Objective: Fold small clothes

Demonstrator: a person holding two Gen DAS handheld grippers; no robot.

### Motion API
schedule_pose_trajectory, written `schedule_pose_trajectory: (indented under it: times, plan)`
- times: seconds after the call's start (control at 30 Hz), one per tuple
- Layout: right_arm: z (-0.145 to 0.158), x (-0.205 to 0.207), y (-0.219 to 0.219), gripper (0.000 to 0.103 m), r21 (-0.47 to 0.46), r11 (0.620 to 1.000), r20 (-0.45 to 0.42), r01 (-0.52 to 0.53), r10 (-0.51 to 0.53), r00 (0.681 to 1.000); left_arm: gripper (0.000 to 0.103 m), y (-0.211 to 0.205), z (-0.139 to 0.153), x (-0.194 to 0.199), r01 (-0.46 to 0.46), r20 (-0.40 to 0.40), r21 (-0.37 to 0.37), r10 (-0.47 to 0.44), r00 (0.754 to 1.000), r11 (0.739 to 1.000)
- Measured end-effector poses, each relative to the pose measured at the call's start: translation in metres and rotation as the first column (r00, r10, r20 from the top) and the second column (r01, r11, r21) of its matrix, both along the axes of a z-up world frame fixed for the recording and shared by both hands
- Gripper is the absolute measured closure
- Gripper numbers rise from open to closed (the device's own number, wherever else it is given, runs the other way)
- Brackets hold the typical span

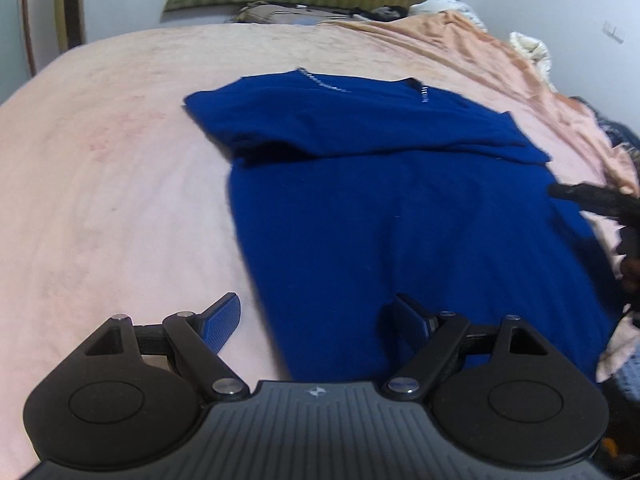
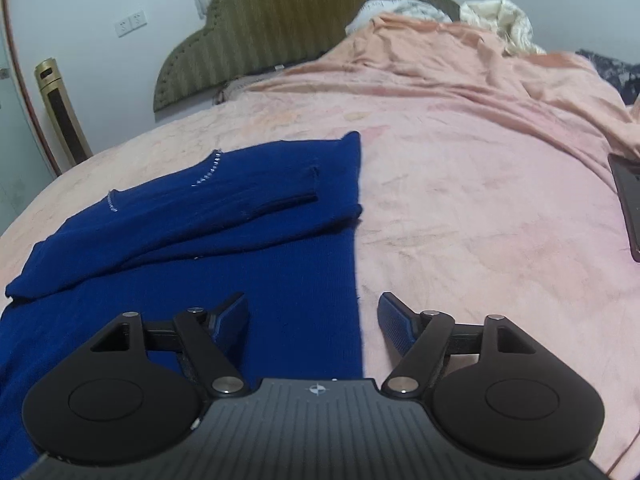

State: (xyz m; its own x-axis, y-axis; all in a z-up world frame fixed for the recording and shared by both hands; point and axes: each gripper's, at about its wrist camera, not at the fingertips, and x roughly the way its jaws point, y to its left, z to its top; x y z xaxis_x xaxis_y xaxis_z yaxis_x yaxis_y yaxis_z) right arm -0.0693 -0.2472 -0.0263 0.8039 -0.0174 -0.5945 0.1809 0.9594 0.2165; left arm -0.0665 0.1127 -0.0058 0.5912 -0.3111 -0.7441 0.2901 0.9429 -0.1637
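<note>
A dark blue knitted sweater (image 1: 400,208) lies flat on a wide bed covered with a pale pink, faintly blotched plush blanket (image 1: 120,184). The garment's upper part is doubled over: both sleeves are laid across the chest, and a short line of small silver studs (image 2: 206,172) marks the neckline on each side. Its lower body stretches straight toward the cameras, the hem out of sight beneath the tools.

The left gripper (image 1: 316,320) hangs over the sweater's near left edge with its black jaws spread wide and nothing between them — one blue-padded finger sits above the blanket, the other above the knit. The right gripper (image 2: 312,316) is likewise spread apart and empty, straddling the sweater's right edge, its left pad over the blue fabric and its right pad over the pink cover. In the left wrist view, the dark shape at the far right edge is probably part of the right gripper, though blur makes that uncertain.

At the head of the bed stands an olive-green padded headboard with vertical ribs and a scalloped top (image 2: 280,24), against a plain white wall. A crumpled peach-coloured sheet (image 2: 460,52) is bunched across the far right side of the mattress, with rumpled cream bedding (image 2: 496,20) piled behind it. A white wall socket plate (image 2: 130,23) sits left of the headboard, and a tall gold-coloured standing unit with a dark panel (image 2: 60,108) stands below it. A flat dark slab — its nature unclear (image 2: 628,208) — rests on the blanket at the right margin.
</note>
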Motion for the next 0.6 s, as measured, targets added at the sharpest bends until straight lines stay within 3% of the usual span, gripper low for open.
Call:
schedule_pose_trajectory:
  times: [0.03, 0.07, 0.1, 0.17, 0.23, 0.3, 0.37, 0.47, 0.5, 0.53, 0.57, 0.6]
  plan:
    - [-0.001, 0.0, 0.004, 0.024, -0.006, 1.0, 0.009, -0.008, 0.009, 1.0, 0.022, 0.002, 0.002, 0.0, -0.001, -0.002, -0.023, 0.001, 1.0, 1.0]
    - [-0.001, 0.0, 0.008, 0.024, -0.023, 1.0, 0.01, -0.016, 0.017, 1.0, 0.033, 0.004, 0.005, -0.001, -0.003, 0.005, -0.045, 0.003, 1.0, 0.999]
    - [0.0, 0.001, 0.012, 0.027, -0.063, 0.998, 0.004, -0.022, 0.022, 1.0, 0.054, 0.008, 0.009, -0.003, -0.006, 0.012, -0.061, 0.007, 1.0, 0.998]
    - [0.006, -0.001, 0.021, 0.027, -0.173, 0.985, -0.006, -0.018, 0.017, 1.0, 0.064, 0.014, 0.014, -0.001, -0.023, 0.008, -0.075, 0.023, 1.0, 0.997]
    - [0.016, -0.004, 0.028, 0.027, -0.33, 0.944, -0.006, -0.004, 0.002, 1.0, 0.064, 0.019, 0.017, -0.003, -0.031, 0.026, -0.07, 0.033, 0.999, 0.997]
    - [0.023, -0.008, 0.033, 0.025, -0.447, 0.894, 0.009, 0.008, -0.004, 1.0, 0.064, 0.018, 0.016, -0.007, -0.042, 0.047, 0.002, 0.042, 0.998, 0.999]
    - [0.024, -0.008, 0.035, 0.024, -0.497, 0.868, -0.004, 0.011, -0.015, 1.0, 0.064, 0.018, 0.013, -0.013, -0.048, 0.056, 0.063, 0.044, 0.997, 0.997]
    - [0.025, -0.013, 0.047, 0.023, -0.561, 0.828, -0.024, -0.003, -0.013, 1.0, 0.064, 0.027, 0.015, -0.018, -0.064, 0.044, 0.061, 0.061, 0.997, 0.996]
    - [0.028, -0.018, 0.054, 0.022, -0.548, 0.836, -0.02, -0.025, 0.018, 1.0, 0.064, 0.03, 0.016, -0.019, -0.063, 0.037, 0.054, 0.061, 0.997, 0.997]
    - [0.033, -0.025, 0.06, 0.022, -0.477, 0.876, -0.011, -0.073, 0.078, 0.997, 0.064, 0.031, 0.018, -0.018, -0.065, 0.032, 0.049, 0.063, 0.997, 0.997]
    - [0.038, -0.03, 0.064, 0.022, -0.339, 0.927, 0.002, -0.16, 0.171, 0.985, 0.062, 0.032, 0.02, -0.018, -0.069, 0.028, 0.044, 0.067, 0.997, 0.997]
    - [0.042, -0.033, 0.067, 0.024, -0.182, 0.947, 0.016, -0.266, 0.273, 0.962, 0.061, 0.033, 0.021, -0.018, -0.069, 0.025, 0.04, 0.068, 0.997, 0.997]
